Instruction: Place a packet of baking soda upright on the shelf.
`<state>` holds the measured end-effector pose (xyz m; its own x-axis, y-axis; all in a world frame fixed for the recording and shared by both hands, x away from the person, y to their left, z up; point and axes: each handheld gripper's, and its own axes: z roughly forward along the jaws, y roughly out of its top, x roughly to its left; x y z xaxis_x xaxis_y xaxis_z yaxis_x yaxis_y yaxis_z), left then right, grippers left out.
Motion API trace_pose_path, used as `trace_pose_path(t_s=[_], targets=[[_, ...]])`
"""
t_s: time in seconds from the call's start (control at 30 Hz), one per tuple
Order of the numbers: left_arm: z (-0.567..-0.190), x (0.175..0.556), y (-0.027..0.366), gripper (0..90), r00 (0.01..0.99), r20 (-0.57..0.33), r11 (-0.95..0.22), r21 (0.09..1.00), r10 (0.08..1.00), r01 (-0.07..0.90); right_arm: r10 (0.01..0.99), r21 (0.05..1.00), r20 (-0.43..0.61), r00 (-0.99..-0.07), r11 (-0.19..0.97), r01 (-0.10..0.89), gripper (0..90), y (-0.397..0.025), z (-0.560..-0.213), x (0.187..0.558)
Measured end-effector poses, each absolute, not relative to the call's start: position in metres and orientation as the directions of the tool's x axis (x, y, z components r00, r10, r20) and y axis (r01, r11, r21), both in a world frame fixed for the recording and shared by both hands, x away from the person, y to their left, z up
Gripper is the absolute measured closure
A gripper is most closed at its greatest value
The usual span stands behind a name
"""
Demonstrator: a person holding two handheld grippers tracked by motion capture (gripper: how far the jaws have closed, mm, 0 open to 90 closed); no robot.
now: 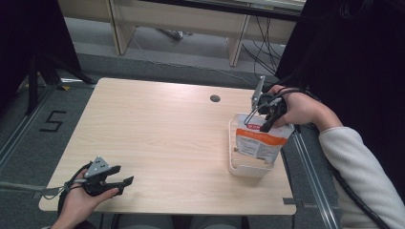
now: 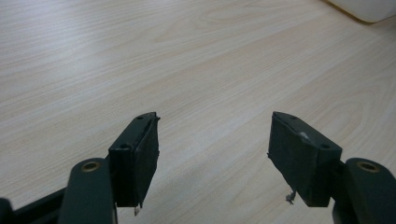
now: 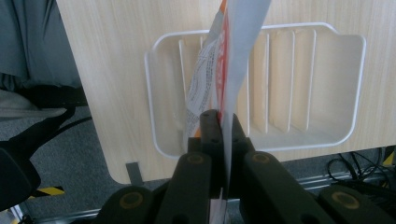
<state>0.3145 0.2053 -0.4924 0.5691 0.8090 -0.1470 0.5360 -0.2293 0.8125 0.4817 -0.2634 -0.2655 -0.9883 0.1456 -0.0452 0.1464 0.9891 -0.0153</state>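
Thin, glossy film makes up the white-and-orange printed pouch (image 1: 260,140), which stands upright in the white slotted plastic rack (image 1: 248,168) near the right edge of the pale wooden table (image 1: 157,138). The right gripper (image 1: 265,125) has its jaws clamped flat on the pouch's top edge. The pouch looks light and limp, likely to sag or swing, and its slick surface could slip; the sealed top seam is probably the firmest place to hold. The left gripper (image 1: 125,184) rests on the table's near left corner, jaws spread, with nothing between them. The pouch's print is too small to read, and its base is hidden inside the rack.
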Motion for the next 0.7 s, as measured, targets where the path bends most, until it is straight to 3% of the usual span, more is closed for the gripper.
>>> trace_pose_path(t_s=[0.7], targets=[[-0.4922, 0.3145, 0.2054, 32.6, 0.572, -0.152, -0.226, 0.814, 0.806, 0.535, 0.142, -0.063, -0.106, -0.984, 0.987, 0.149, 90.0, -0.2566, -0.2703, 0.4889]])
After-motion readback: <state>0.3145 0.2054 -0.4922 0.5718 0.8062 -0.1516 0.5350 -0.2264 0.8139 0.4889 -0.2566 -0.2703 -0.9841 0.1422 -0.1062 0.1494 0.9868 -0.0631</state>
